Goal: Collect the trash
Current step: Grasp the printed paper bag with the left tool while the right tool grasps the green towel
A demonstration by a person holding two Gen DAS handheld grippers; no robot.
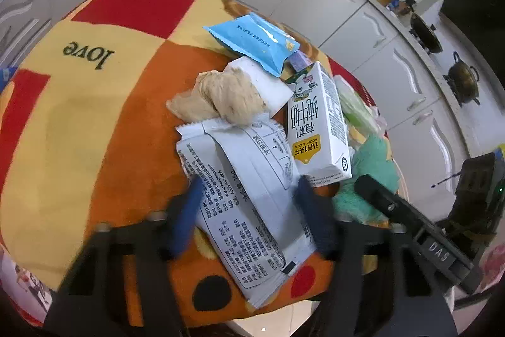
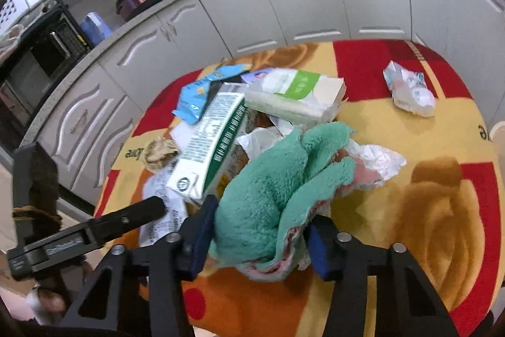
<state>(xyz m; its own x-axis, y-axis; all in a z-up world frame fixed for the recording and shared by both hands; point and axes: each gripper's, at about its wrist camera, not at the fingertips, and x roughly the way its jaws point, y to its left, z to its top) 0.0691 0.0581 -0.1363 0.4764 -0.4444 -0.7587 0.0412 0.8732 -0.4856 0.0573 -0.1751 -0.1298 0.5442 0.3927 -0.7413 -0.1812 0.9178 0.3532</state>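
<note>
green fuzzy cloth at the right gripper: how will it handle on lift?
Likely floppy: the green cloth lies bunched in soft folds between the right gripper pads, so it should drape. Probably light and grippy, given its plush pile. It overlaps crumpled white paper, which might drag along.

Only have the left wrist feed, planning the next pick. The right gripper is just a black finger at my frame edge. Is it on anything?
Observer: Yes. The right gripper has the green cloth between its blue pads, both against it.
Operator: Any trash hidden from me past the milk carton?
Observer: One crumpled white wrapper lies alone on the tablecloth, well apart from the pile.
Operator: Anything under that cloth?
Observer: A crinkled silvery-white sheet sticks out from beneath its far edge.
</note>
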